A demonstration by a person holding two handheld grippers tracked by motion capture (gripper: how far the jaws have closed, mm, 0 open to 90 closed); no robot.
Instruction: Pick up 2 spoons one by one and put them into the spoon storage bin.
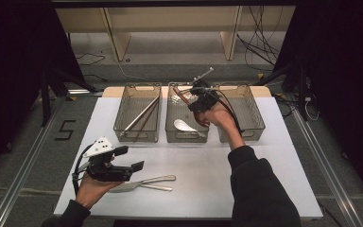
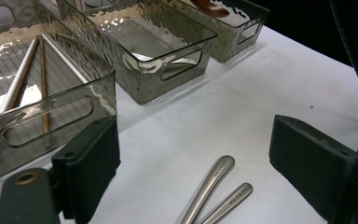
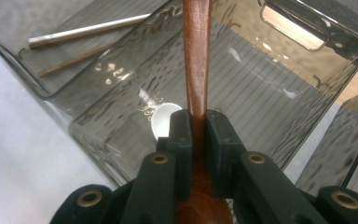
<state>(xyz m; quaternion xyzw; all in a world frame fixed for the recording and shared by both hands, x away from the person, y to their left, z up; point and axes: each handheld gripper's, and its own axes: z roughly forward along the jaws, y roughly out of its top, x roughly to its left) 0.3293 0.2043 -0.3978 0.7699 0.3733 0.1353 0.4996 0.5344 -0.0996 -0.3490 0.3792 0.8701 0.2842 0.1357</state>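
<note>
My right gripper (image 1: 201, 98) hovers over the middle smoky bin (image 1: 187, 137), shut on a reddish-brown wooden spoon (image 1: 180, 96). In the right gripper view the jaws (image 3: 198, 123) clamp the wooden handle (image 3: 196, 56), which runs forward over the bin; the wider bowl end lies back near the camera. A white spoon (image 3: 164, 117) lies on the bin floor below. My left gripper (image 1: 131, 158) rests open near the table's front left. Two metal cutlery handles (image 2: 214, 179) lie on the table between its wide jaws (image 2: 196, 154), untouched.
Three clear grey bins stand in a row at the back of the white table (image 1: 264, 165). The left bin (image 1: 137, 134) holds chopsticks (image 1: 142, 116); the right bin (image 1: 254, 113) stands beside my right hand. Metal cutlery (image 1: 158, 180) lies front left.
</note>
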